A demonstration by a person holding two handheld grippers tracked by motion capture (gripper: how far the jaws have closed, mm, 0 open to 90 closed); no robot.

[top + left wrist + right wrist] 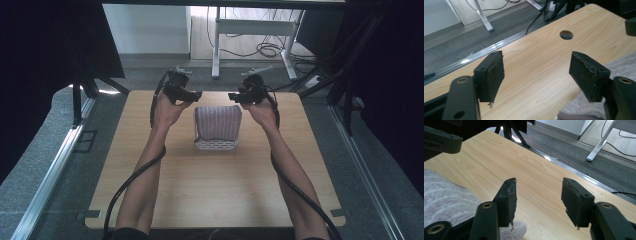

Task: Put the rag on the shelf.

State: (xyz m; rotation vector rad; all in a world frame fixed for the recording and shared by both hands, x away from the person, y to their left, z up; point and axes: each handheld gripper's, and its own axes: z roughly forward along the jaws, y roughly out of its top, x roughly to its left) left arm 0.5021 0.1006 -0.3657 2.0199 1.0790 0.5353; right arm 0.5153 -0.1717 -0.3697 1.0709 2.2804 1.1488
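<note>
At mid-worktop (210,185), the cloth (218,121) was left draped over a white basket (216,145); both claws, left (196,95) and right (233,96), were held wide and empty beside its far corners, apparently after release.

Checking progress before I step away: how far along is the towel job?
Done, it seems: the folded pale striped towel lies over the white perforated basket on the wooden table. In hand: nothing; the left gripper and right gripper stand open beside its far corners. Left: apparently only drawing both hands back.
</note>
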